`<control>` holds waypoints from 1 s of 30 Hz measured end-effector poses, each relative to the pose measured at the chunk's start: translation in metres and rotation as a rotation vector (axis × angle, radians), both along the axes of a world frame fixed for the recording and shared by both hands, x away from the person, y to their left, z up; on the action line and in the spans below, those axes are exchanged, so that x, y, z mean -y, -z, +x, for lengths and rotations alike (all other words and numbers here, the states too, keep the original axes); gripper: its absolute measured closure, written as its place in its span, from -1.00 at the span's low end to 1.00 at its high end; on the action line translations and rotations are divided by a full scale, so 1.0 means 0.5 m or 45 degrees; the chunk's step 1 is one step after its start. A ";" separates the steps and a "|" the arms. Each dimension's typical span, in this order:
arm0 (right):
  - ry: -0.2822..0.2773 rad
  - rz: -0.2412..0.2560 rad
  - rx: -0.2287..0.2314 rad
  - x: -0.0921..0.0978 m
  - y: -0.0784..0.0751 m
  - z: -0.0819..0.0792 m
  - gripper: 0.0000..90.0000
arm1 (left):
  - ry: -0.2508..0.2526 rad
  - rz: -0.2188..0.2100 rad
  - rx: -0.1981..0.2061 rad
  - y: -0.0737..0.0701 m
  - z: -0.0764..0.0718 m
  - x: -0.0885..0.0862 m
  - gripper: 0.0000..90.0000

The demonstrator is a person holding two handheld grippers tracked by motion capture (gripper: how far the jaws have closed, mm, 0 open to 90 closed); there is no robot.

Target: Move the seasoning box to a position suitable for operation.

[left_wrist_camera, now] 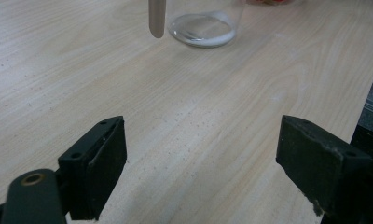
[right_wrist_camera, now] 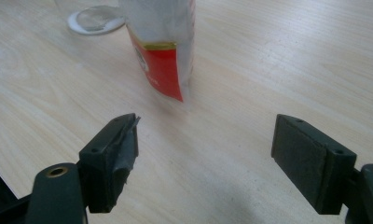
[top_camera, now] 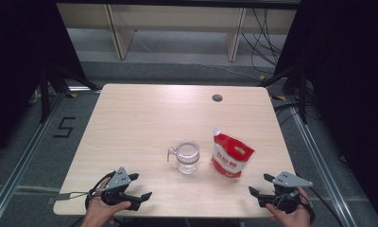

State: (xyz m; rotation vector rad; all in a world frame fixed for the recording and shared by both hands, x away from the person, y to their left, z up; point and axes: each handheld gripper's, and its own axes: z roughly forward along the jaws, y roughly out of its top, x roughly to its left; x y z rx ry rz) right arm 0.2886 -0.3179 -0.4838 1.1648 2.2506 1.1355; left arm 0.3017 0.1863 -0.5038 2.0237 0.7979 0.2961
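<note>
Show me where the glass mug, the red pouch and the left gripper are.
glass mug (top_camera: 187, 157): high view, on its clear side wall.
red pouch (top_camera: 231, 157): high view, middle of its red and white front.
left gripper (top_camera: 141, 185): high view, midway between its open fingertips.

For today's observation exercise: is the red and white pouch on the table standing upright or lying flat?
Upright. The pouch stands on its base beside the glass mug, spout at the top; the right gripper view shows its bottom edge resting on the table.

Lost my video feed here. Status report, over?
Left gripper open, empty, near table edge. Right gripper open, empty. Glass mug and red pouch upright mid-table, side by side, untouched. Nothing in the way.
</note>
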 end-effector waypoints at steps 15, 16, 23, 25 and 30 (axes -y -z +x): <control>0.007 -0.012 0.018 0.004 0.000 0.003 -0.45 | -0.051 -0.063 0.036 -0.011 0.066 0.046 -0.66; 0.017 -0.005 0.009 0.004 0.001 0.003 -0.45 | -0.042 -0.064 0.049 -0.012 0.071 0.048 -0.66; 0.040 0.001 0.023 0.002 -0.005 -0.002 -0.41 | -0.034 -0.045 0.079 -0.016 0.097 0.072 -0.46; 0.026 -0.002 0.028 0.000 -0.003 0.000 -0.41 | -0.019 -0.049 0.084 -0.017 0.101 0.080 -0.31; 0.028 0.004 0.018 -0.002 -0.003 -0.001 -0.41 | 0.002 0.007 0.135 -0.023 0.121 0.093 -0.16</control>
